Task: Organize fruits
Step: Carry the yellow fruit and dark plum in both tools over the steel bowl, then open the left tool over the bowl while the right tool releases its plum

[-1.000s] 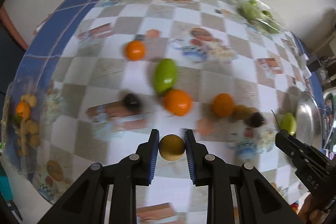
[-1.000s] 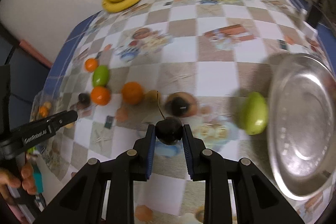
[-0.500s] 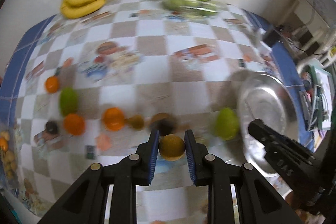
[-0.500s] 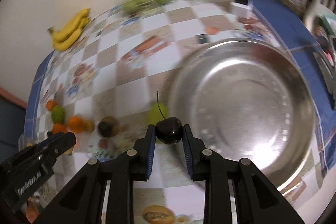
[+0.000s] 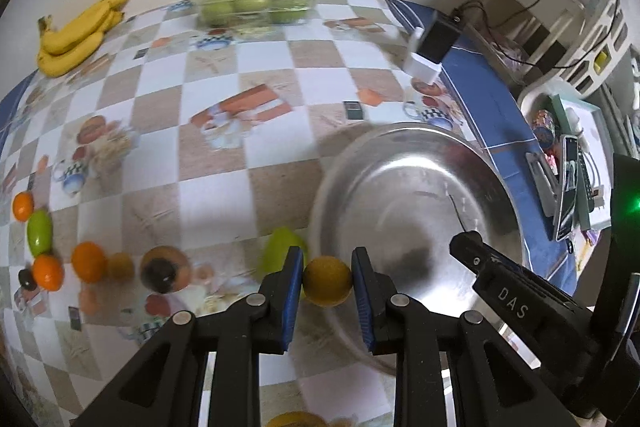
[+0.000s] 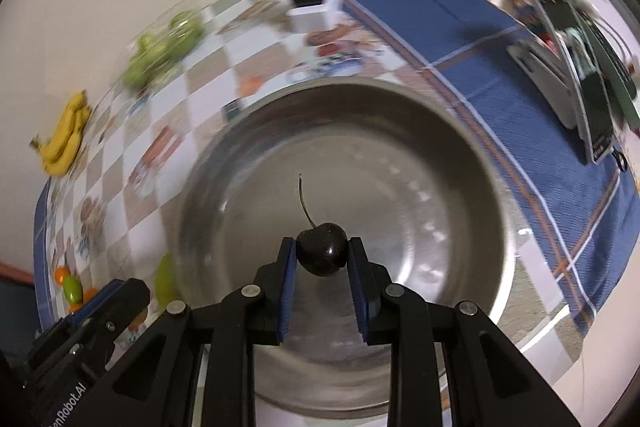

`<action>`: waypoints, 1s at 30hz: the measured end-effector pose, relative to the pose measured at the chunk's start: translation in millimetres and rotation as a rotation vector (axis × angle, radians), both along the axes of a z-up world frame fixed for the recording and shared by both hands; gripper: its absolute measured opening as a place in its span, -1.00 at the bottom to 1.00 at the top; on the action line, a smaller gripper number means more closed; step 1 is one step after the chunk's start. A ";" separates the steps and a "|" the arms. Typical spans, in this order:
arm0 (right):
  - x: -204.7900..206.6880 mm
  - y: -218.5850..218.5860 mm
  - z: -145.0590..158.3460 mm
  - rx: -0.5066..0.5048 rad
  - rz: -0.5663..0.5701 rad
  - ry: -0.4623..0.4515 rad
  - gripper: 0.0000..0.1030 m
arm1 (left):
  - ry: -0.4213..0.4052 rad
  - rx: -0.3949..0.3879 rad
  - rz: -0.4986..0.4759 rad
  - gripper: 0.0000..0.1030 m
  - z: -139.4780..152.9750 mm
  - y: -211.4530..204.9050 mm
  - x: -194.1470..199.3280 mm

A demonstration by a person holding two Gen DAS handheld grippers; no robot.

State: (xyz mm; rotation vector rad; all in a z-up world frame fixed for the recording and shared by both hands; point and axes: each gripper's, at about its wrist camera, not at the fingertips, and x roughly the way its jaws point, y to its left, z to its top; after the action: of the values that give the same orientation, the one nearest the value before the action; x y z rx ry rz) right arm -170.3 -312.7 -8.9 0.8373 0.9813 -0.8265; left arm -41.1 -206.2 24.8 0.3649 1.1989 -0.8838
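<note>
- Cherry (image 6: 322, 254) is sitting clamped in the right gripper (image 6: 322, 259) — hanging over the steel bowl (image 6: 472, 163).
- Left gripper (image 5: 327, 281) is pinching a small yellow-brown fruit (image 5: 327, 286) beside the bowl's rim.

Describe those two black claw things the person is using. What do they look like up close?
Both are matte black plastic with angular arms joined by round silver rivets. The left gripper and the right gripper each have two jaws lined with ribbed blue pads. White lettering is printed on their sides, partly readable as "DAS" and "Robot.AI". A green light glows on the right unit. No sleeves show.
</note>
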 end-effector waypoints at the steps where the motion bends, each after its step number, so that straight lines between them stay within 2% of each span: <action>1: -3.6 -3.6 -0.9 -0.003 -0.014 0.006 -0.48 | -0.001 0.002 -0.007 -0.48 -1.2 -3.1 -1.9; 8: -20.3 -19.4 -3.2 -0.018 -0.069 0.032 -0.48 | 0.005 0.007 -0.068 -0.48 -17.3 -30.6 -21.4; 17: -26.1 -24.4 -14.3 0.006 -0.082 0.060 -0.47 | 0.009 0.052 -0.088 -0.47 -42.3 -38.5 -32.0; 22: -24.0 -24.5 -16.4 0.010 -0.081 0.077 -0.46 | 0.023 0.061 -0.083 -0.47 -45.8 -37.8 -30.6; 27: -21.5 -24.4 -13.3 0.000 -0.076 0.087 -0.45 | 0.030 0.056 -0.079 -0.38 -42.3 -36.1 -28.7; 29: -20.5 -23.8 -12.1 -0.007 -0.075 0.098 -0.26 | 0.033 0.050 -0.076 -0.22 -39.5 -34.7 -28.0; 30: -20.5 -23.4 -10.8 -0.012 -0.076 0.098 -0.08 | 0.035 0.046 -0.075 -0.21 -37.4 -34.0 -27.5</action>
State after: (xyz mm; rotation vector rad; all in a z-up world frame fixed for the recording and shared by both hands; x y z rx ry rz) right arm -190.8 -336.2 -19.7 0.8343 1.0348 -0.9444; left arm -68.6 -240.2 -12.6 0.4351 1.2461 -0.9319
